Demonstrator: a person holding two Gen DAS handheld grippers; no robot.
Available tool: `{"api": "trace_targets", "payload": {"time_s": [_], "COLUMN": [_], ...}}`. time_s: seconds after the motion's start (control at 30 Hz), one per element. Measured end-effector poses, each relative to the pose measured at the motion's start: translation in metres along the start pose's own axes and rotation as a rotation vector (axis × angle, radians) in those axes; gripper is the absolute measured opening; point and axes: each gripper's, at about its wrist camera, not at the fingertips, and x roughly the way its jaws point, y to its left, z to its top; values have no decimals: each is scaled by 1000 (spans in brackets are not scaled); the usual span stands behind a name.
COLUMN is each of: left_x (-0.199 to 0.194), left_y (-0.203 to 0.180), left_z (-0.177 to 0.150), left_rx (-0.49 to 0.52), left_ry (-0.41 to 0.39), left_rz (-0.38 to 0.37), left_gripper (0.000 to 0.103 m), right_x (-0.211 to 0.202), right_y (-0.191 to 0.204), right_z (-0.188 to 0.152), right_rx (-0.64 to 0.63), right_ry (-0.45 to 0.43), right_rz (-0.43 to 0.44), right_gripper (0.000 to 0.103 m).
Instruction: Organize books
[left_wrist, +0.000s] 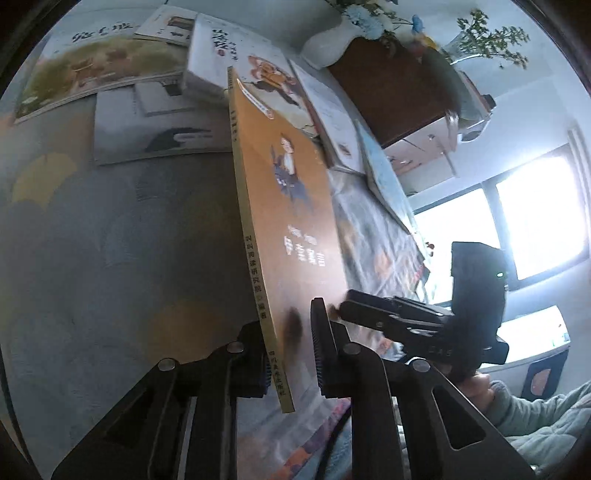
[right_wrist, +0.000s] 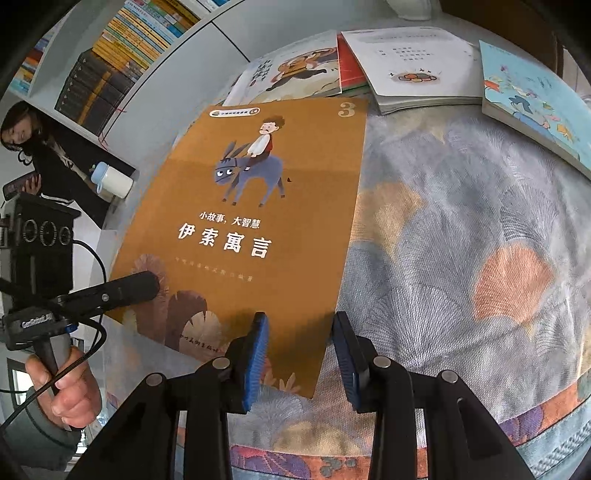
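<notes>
Support is given at one edge: the orange book (right_wrist: 255, 221) is tilted up off the patterned cloth (right_wrist: 461, 240), clamped by the left gripper (left_wrist: 290, 362); the right gripper (right_wrist: 301, 362), jaws parted, straddles its corner without gripping, apparently ready to take over.

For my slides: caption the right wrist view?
Left gripper clamps the orange book; right gripper straddles its corner.

Left gripper (left_wrist: 291, 354): black frame, 2 ribbed dark pads, round silver screws. Right gripper (right_wrist: 301, 354): black, blue ribbed pads. Black cable loops by left hand (right_wrist: 66, 391); grey handle; pale green quilted sleeve (left_wrist: 543, 417)
</notes>
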Motion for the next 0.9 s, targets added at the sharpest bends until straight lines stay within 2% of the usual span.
{"api": "trace_targets", "payload": {"time_s": [0.3,0.47,0.5,0.53,0.67,0.7,0.73,0.8,0.87,0.9], "left_x": [10,10,9,7,-7,-9,-9,-7,-4,-3], "left_y": [5,0,2,4,10,10,10,11,14,13], "left_z": [-9,-7,-7,-6,4,7,9,12,13,13], "left_rx": [-31,-40,-62,-99,-240,-262,-271,-304,-355,-367], "left_ry": [-7,-21,-23,-28,-63,-70,-74,-67,-64,-65], "left_rz": [114,128,108,55,-200,-244,-263,-303,-361,-373], "left_gripper": [14,14,14,14,14,14,14,14,14,14], "right_x": [1,0,0,-1,-3,-3,-3,-2,2,3], "right_y": [5,-3,-4,-5,-12,-16,-24,-33,-46,-49], "right_z": [3,0,-1,-2,-2,-2,-3,-5,-8,-9], "right_rx": [-14,38,42,52,113,139,195,278,379,402], "right_ry": [12,-1,-1,-2,6,9,12,7,-1,-7], "right_rz": [0,44,49,56,109,139,205,309,423,446], "right_gripper": [35,35,35,35,37,42,47,65,69,69]}}
